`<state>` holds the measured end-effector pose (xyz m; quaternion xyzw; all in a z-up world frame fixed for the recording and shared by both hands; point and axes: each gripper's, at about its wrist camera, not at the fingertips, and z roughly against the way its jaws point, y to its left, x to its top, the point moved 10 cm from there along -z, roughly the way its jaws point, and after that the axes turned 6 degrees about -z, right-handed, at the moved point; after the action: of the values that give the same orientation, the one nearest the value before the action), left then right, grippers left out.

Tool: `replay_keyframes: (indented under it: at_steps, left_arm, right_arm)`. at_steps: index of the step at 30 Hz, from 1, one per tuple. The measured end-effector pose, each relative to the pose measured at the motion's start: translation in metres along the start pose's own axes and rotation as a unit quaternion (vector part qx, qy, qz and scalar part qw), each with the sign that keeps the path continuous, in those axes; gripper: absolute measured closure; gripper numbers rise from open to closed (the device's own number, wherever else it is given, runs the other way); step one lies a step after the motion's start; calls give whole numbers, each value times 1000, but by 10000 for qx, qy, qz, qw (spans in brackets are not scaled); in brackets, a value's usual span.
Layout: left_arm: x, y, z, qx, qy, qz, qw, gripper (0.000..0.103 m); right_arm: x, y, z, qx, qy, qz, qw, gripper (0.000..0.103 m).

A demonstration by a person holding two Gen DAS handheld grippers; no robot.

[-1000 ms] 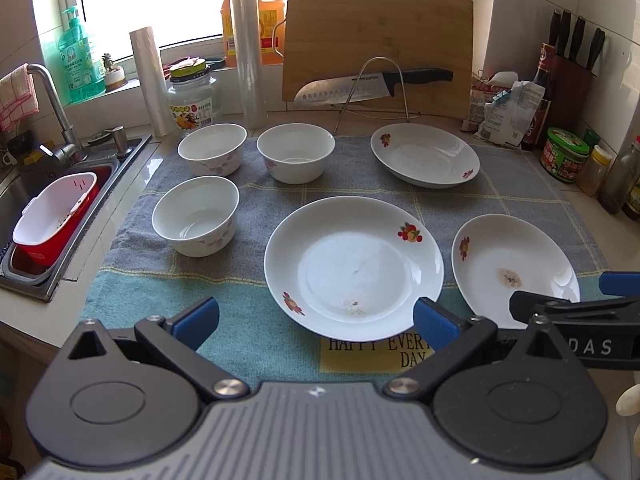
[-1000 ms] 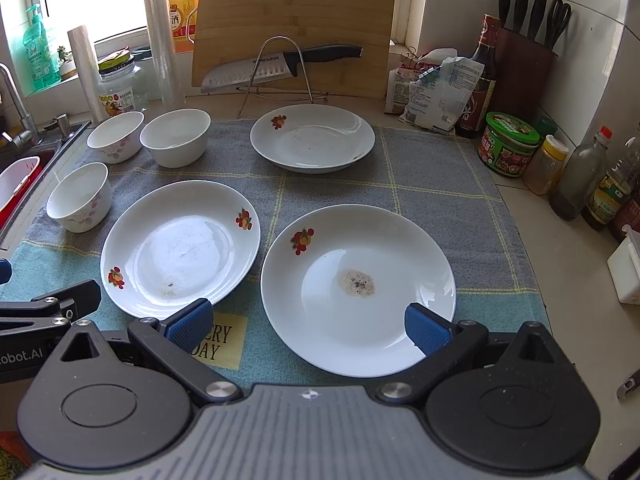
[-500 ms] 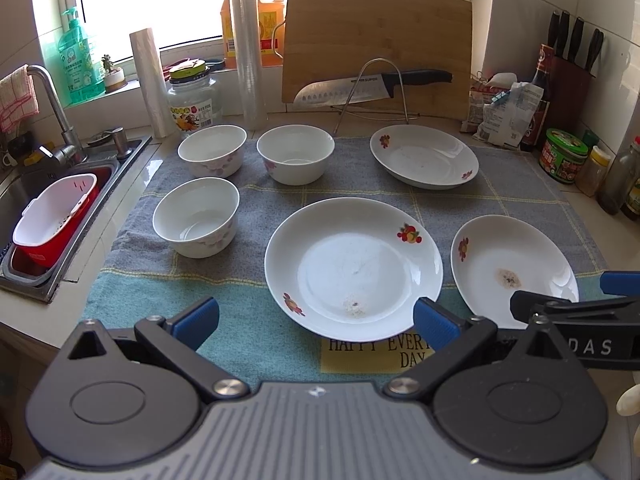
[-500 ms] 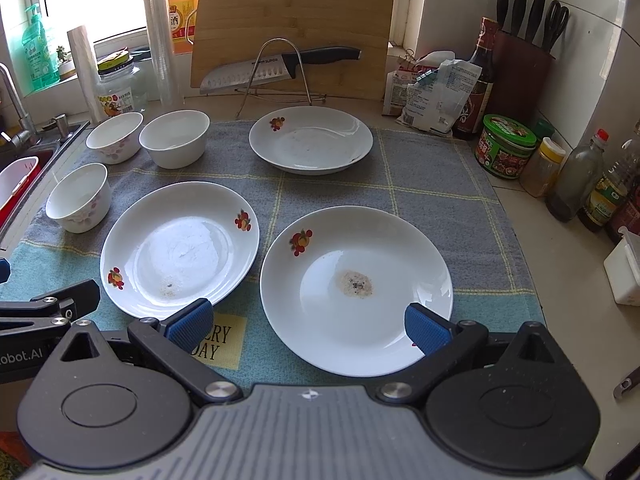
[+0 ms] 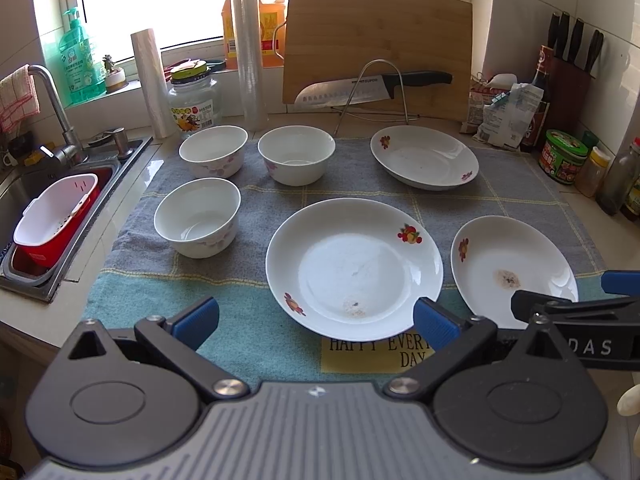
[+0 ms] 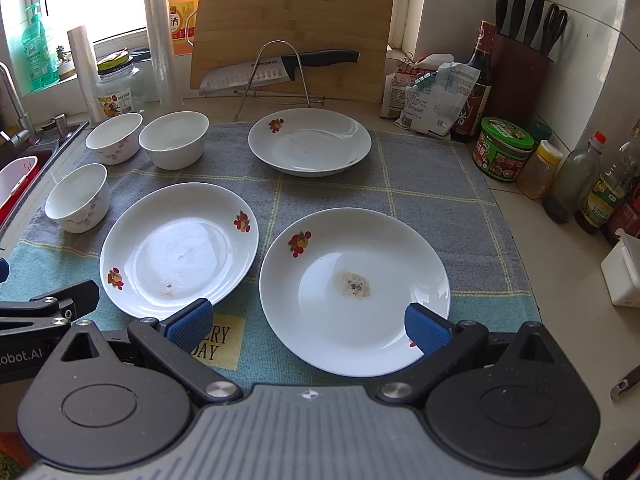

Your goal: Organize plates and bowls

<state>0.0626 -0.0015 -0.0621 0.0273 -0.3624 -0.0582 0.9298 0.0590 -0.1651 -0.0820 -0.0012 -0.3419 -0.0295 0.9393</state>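
Both grippers spread wide and empty: right gripper [image 6: 308, 322] sits directly behind the stained plate [image 6: 354, 290] on the towel [image 6: 432, 184], left gripper [image 5: 316, 322] behind the middle plate [image 5: 354, 268], bowls farther left.

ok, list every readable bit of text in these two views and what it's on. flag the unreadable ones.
"HAPPY EVERY DAY", partly covered: yellow patch on the towel.
"SUPOR": knife blade.
"DAS": right gripper body, left wrist view.
"obot.AI": left gripper body, right wrist view.
"酒": orange jug.
Too small or blurred: glass jar label, green soap bottle, snack bags, sauce bottles, green-lidded tub.
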Motion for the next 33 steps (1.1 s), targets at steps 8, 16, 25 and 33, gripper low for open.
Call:
replay_keyframes:
  at_steps: [8,16,25,33]
  left_arm:
    - [-1,1,1,-5,-3,17,10000,1]
    - [-2,2,0,-4,-8,6,10000,1]
    - [0,2,-1,-25,-41,-19,10000,1]
    - [2,4,-1,-83,-104,-114,9998,1]
  right_arm:
    - [0,0,0,-10,-8,5,10000,0]
    - [-1,1,1,-37,-12,8,10000,0]
    - [1,3,3,-73,-35,11,10000,0]
    - [1,4,4,-91,-106,8,9999,0]
